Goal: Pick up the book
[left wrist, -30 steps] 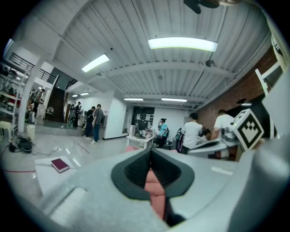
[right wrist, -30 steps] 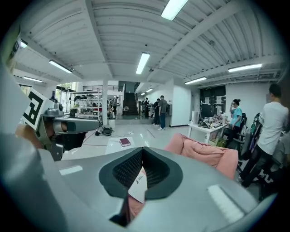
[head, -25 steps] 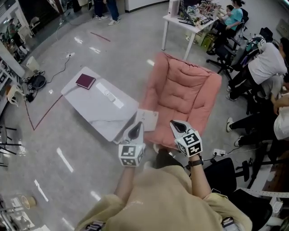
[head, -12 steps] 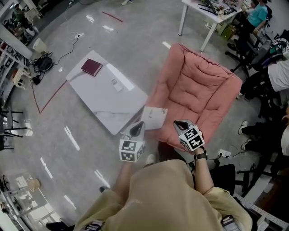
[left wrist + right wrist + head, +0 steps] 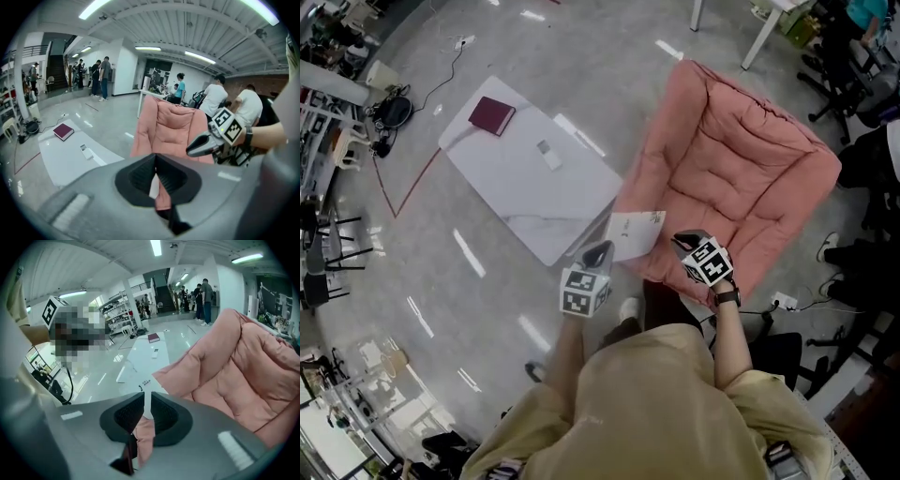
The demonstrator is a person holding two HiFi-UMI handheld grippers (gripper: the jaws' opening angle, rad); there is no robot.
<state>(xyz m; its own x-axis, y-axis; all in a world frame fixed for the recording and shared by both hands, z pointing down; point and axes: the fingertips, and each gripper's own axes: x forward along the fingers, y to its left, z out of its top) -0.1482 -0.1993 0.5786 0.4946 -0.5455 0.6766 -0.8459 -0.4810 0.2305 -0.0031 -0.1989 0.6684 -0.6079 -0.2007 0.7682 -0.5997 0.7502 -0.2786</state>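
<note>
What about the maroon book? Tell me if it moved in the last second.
No. The maroon book lies on the same far corner of the white table as before.

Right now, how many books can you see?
2: a maroon book on the white table's far corner, and a thin white book where the table's near corner meets the pink chair. Others may be hidden.

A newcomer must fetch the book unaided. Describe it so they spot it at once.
Find the low white table on the floor beside the pink cushioned chair. The book lies flat at the table's end farthest from the chair. It is dark maroon, unlike the small pale device mid-table and the white sheet by the chair.
</note>
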